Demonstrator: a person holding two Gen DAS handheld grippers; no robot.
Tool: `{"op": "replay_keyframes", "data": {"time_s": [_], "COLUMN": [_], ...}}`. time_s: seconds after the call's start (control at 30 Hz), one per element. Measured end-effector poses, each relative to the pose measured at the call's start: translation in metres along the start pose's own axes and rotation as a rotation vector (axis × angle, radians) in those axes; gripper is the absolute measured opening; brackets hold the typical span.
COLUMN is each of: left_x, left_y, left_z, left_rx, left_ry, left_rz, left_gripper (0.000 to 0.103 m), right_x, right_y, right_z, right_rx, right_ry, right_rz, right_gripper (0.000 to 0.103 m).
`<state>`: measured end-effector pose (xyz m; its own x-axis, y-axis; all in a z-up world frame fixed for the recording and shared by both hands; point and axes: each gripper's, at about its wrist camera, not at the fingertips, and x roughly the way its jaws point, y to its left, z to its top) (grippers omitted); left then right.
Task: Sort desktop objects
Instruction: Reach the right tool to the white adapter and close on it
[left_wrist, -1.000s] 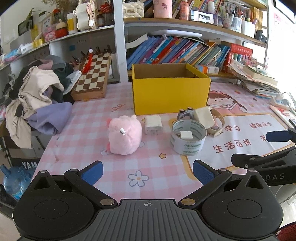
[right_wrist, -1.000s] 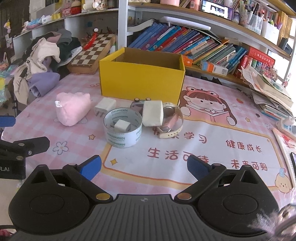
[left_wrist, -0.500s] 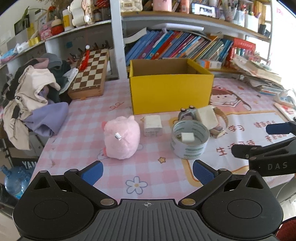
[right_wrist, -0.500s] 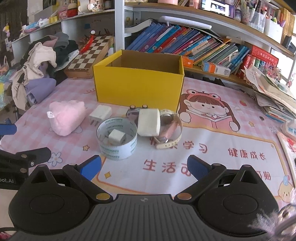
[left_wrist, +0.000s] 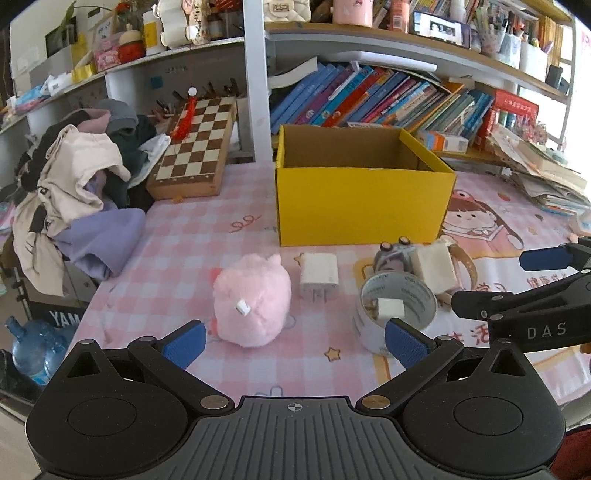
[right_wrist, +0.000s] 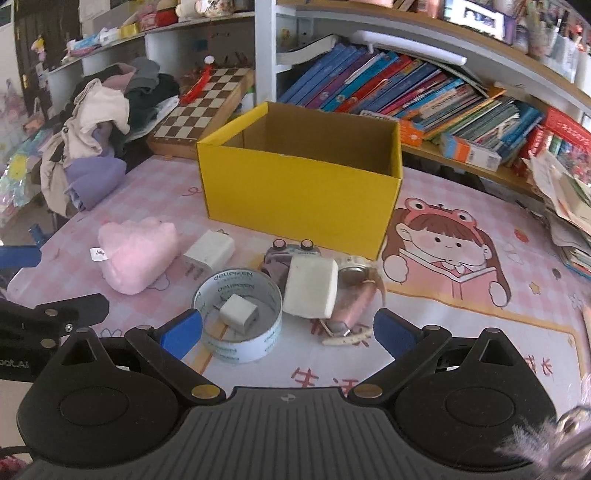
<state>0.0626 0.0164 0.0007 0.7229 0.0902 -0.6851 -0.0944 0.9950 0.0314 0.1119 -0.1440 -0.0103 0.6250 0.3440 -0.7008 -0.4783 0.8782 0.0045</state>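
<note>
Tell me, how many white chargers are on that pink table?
2. One white charger lies beside the pink plush; a smaller charger sits inside the tape roll. Others may be hidden.

fluffy pink plush toy (left_wrist: 252, 302); matt yellow cardboard box (left_wrist: 360, 205); wooden chessboard (left_wrist: 195, 147)

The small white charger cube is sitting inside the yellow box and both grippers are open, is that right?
Not quite. The small white charger cube sits inside the tape roll, in front of the yellow box, as the right wrist view shows. The left gripper and right gripper are indeed both open.
</note>
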Motion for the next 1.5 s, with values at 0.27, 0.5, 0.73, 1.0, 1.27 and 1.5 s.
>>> {"op": "replay_keyframes", "data": {"time_s": [0.27, 0.5, 0.73, 1.0, 1.27, 1.5], "left_x": [0.018, 0.042, 0.041, 0.052, 0.066, 0.081], "left_y": [-0.011, -0.005, -0.006, -0.009, 0.008, 0.012], "left_z": [0.006, 0.004, 0.013, 0.018, 0.022, 0.027], "left_rx": [0.025, -0.052, -0.076, -0.044, -0.09, -0.08], "left_ry": [0.028, 0.081, 0.054, 0.058, 0.073, 0.091], "left_rz": [0.028, 0.014, 0.06, 0.111, 0.176, 0.199], "left_gripper": [0.103, 0.103, 0.103, 0.103, 0.103, 0.103], "right_x": [0.026, 0.049, 0.055, 0.068, 0.084, 0.099], "right_y": [-0.019, -0.034, -0.045, -0.046, -0.054, -0.058], "right_z": [0.006, 0.007, 0.012, 0.019, 0.027, 0.032], "right_rx": [0.042, 0.063, 0.057, 0.034, 0.053, 0.06], "right_ry": [0.038, 0.086, 0.081, 0.088, 0.092, 0.123], "right_rz": [0.058, 0.082, 0.092, 0.109, 0.107, 0.131], "right_gripper": [0.1, 0.074, 0.073, 0.073, 0.067, 0.061]}}
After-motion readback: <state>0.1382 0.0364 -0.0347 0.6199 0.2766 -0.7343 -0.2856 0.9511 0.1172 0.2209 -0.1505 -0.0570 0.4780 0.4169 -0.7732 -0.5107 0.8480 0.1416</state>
